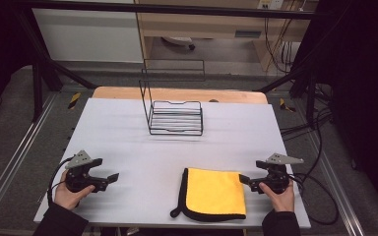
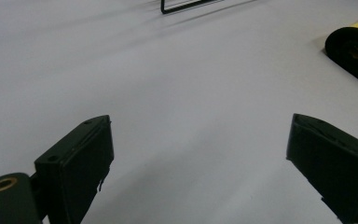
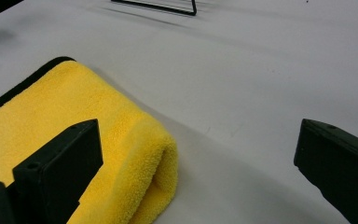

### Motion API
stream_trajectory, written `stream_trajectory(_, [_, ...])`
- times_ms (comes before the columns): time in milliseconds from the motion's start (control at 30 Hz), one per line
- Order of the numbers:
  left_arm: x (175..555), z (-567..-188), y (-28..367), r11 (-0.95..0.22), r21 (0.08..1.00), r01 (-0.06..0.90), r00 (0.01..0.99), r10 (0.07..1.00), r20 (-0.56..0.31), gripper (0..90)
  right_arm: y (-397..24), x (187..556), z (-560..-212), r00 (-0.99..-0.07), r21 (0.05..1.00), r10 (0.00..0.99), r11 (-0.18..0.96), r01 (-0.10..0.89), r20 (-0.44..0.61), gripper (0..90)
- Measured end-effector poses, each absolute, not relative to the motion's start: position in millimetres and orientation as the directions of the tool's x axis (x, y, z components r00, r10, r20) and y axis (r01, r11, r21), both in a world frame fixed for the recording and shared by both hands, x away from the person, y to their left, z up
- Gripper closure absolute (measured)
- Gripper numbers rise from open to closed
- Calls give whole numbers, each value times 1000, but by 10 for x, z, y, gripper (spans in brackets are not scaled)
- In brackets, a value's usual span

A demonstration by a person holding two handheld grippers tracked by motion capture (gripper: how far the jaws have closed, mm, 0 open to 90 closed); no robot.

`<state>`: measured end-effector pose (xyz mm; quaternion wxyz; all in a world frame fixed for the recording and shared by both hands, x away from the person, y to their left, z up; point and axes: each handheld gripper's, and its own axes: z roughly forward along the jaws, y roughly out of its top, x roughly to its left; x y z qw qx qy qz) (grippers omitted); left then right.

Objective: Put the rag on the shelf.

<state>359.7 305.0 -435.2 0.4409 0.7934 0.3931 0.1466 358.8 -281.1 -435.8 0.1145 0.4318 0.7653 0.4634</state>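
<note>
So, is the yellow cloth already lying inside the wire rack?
No, the yellow cloth lies folded on the table's near edge, apart from the wire rack.

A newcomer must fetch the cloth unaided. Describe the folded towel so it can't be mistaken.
Start at the white table; a black wire rack stands toward its far edge. At the near edge, close to the right hand-held gripper, lies the folded towel. It is the one soft, bright yellow thing there, trimmed in black.

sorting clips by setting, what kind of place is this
Likely a lab recording station: a white-topped table inside a dark metal frame, cabled handheld grippers, and only a folded yellow cloth and wire rack set out.
</note>
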Motion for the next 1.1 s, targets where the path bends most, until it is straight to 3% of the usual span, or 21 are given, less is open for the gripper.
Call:
stream_trajectory(600, [3586, -4331, 2848, -325, 805, 496, 664, 739, -111, 69, -2790, 3581, -4359, -597, 805, 771, 201, 559, 222, 14])
stream_trajectory(1100, [3602, -4198, 2406, -351, 800, 486, 698, 707, -114, 78, -2730, 3578, -4348, -603, 802, 769, 215, 557, 213, 21])
